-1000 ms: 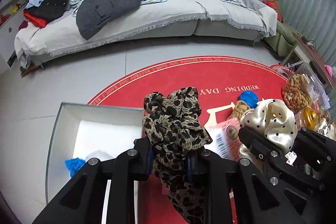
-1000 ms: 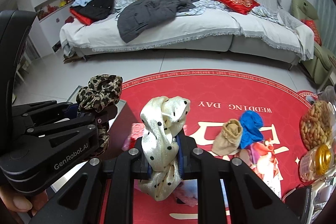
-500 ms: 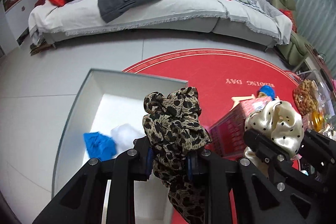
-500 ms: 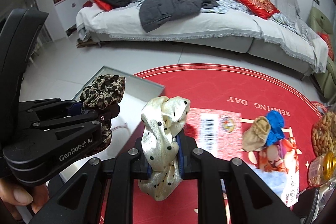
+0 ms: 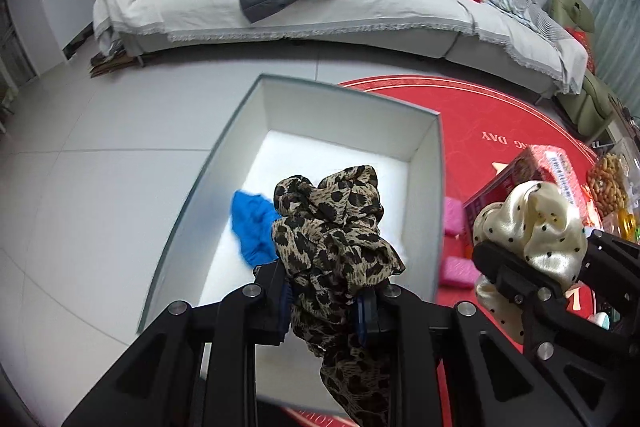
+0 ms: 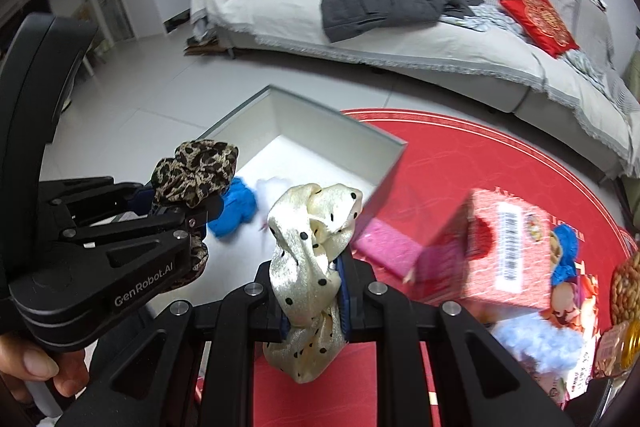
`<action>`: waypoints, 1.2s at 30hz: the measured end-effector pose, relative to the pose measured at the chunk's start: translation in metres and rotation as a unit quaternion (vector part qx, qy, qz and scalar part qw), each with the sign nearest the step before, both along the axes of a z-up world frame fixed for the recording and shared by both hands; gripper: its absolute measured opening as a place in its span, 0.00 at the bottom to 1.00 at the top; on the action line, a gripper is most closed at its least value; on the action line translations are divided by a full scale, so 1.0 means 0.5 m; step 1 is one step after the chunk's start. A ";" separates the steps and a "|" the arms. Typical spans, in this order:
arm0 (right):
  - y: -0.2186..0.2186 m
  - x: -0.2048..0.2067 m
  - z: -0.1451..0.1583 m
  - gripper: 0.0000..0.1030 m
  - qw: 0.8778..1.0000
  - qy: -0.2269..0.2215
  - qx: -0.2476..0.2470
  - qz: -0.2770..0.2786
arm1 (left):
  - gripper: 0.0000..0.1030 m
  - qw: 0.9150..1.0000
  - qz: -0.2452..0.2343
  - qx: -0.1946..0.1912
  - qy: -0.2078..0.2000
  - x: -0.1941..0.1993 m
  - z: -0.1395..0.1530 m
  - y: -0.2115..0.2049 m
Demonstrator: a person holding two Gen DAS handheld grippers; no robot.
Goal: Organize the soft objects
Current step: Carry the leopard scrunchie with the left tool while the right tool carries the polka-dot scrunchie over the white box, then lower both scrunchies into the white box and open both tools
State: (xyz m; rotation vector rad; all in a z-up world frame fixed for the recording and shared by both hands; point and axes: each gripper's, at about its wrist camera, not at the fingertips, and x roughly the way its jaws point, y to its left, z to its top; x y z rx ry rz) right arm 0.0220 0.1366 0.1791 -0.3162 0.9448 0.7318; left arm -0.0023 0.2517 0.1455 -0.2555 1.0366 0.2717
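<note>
Both tongs are swinging across toward the white box (image 5: 434,195). In the left wrist view the box is sliding from the lower left corner into the middle of the frame, and the blue cloth (image 5: 254,223) inside it is coming into fuller sight. The red rug (image 5: 492,131) is drifting off to the right. In the right wrist view the box (image 6: 384,171) is now showing at centre, and the pink carton (image 6: 504,247) is shifting right.

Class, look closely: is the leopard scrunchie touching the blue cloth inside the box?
Apart. The right wrist view shows the leopard scrunchie held up in the left gripper, above the blue cloth.
</note>
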 end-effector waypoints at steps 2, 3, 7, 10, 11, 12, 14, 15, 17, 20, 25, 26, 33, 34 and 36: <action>0.014 -0.018 -0.008 0.18 1.000 0.003 -0.005 0.014 | 0.24 1.000 0.005 -0.001 0.003 -0.015 -0.007 0.009; 0.019 -0.027 -0.012 0.19 1.000 0.003 -0.007 0.020 | 0.24 1.000 0.007 0.000 0.004 -0.022 -0.010 0.011; 0.043 -0.068 -0.029 0.19 0.999 0.007 -0.017 0.051 | 0.24 1.000 0.021 -0.007 0.012 -0.050 -0.030 0.028; 0.060 -0.088 -0.040 0.19 0.997 0.010 -0.023 0.068 | 0.24 0.999 0.030 -0.010 0.015 -0.064 -0.042 0.042; 0.067 -0.097 -0.046 0.19 0.997 0.012 -0.025 0.077 | 0.24 0.999 0.034 -0.011 0.017 -0.067 -0.045 0.047; 0.065 -0.098 -0.048 0.19 0.996 0.012 -0.026 0.081 | 0.24 0.999 0.038 -0.014 0.017 -0.070 -0.050 0.055; 0.074 -0.107 -0.056 0.19 0.995 0.016 -0.028 0.091 | 0.24 0.998 0.048 -0.020 0.020 -0.075 -0.058 0.069; 0.077 -0.109 -0.061 0.19 0.995 0.018 -0.029 0.094 | 0.24 0.998 0.052 -0.026 0.021 -0.077 -0.063 0.077; 0.086 -0.104 -0.067 0.19 0.995 0.021 -0.030 0.097 | 0.24 0.998 0.054 -0.031 0.024 -0.077 -0.071 0.084; 0.091 -0.093 -0.073 0.19 0.995 0.027 -0.028 0.095 | 0.24 0.998 0.053 -0.030 0.027 -0.073 -0.079 0.086; 0.098 -0.068 -0.077 0.19 0.995 0.028 -0.030 0.086 | 0.24 0.998 0.046 -0.029 0.028 -0.053 -0.083 0.088; 0.099 -0.063 -0.078 0.19 0.996 0.028 -0.031 0.085 | 0.24 0.998 0.044 -0.028 0.028 -0.049 -0.084 0.086; 0.113 -0.022 -0.080 0.19 0.996 0.025 -0.035 0.074 | 0.24 0.998 0.036 -0.026 0.033 -0.026 -0.095 0.094; 0.115 -0.015 -0.081 0.19 0.997 0.024 -0.036 0.072 | 0.24 0.998 0.036 -0.026 0.035 -0.021 -0.097 0.095; 0.120 -0.002 -0.083 0.19 0.997 0.025 -0.036 0.066 | 0.24 0.998 0.033 -0.024 0.038 -0.015 -0.101 0.097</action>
